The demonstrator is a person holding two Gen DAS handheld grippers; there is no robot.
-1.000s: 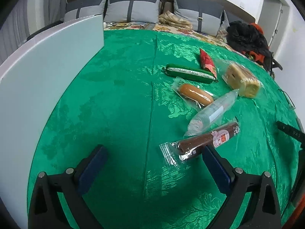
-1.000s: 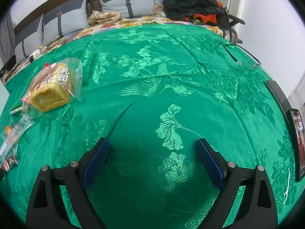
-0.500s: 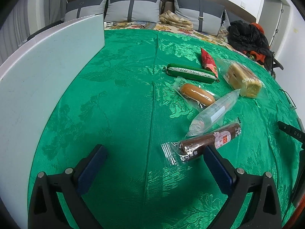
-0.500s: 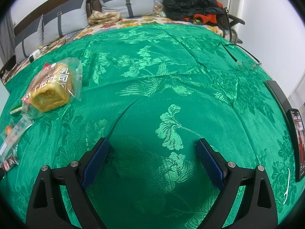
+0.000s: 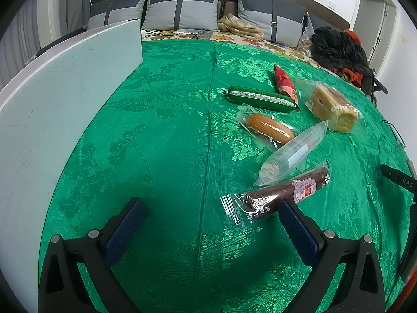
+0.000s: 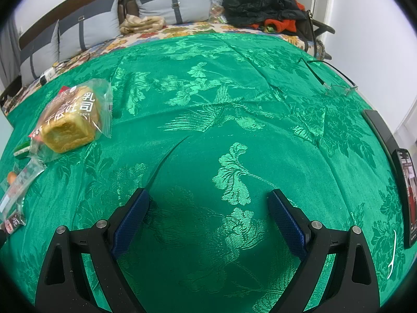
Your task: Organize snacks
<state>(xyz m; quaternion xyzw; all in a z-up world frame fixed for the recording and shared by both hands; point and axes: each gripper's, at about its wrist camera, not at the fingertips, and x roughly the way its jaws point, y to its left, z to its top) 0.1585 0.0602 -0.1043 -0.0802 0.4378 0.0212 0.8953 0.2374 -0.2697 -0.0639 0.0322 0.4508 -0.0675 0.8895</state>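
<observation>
Several wrapped snacks lie on the green tablecloth (image 5: pixel 169 135): a dark brown sausage (image 5: pixel 284 190), a clear-wrapped stick (image 5: pixel 294 151), an orange bun (image 5: pixel 269 127), a green roll (image 5: pixel 260 97), a red packet (image 5: pixel 284 82) and a bagged toast loaf (image 5: pixel 331 108). My left gripper (image 5: pixel 208 214) is open just short of the brown sausage, whose wrapper end lies near the right finger (image 5: pixel 297 224). My right gripper (image 6: pixel 208 203) is open over bare cloth. The toast loaf (image 6: pixel 70 122) sits far to its left.
A white board (image 5: pixel 57 99) stands along the left side. Glasses (image 6: pixel 336 83) and a phone (image 6: pixel 406 190) lie near the table's right edge. A sofa with grey cushions (image 5: pixel 179 7) and dark clothing (image 5: pixel 336 47) is behind the table.
The left gripper has drawn back and up slightly, so the snacks sit a little lower in its view. The right gripper has not moved.
</observation>
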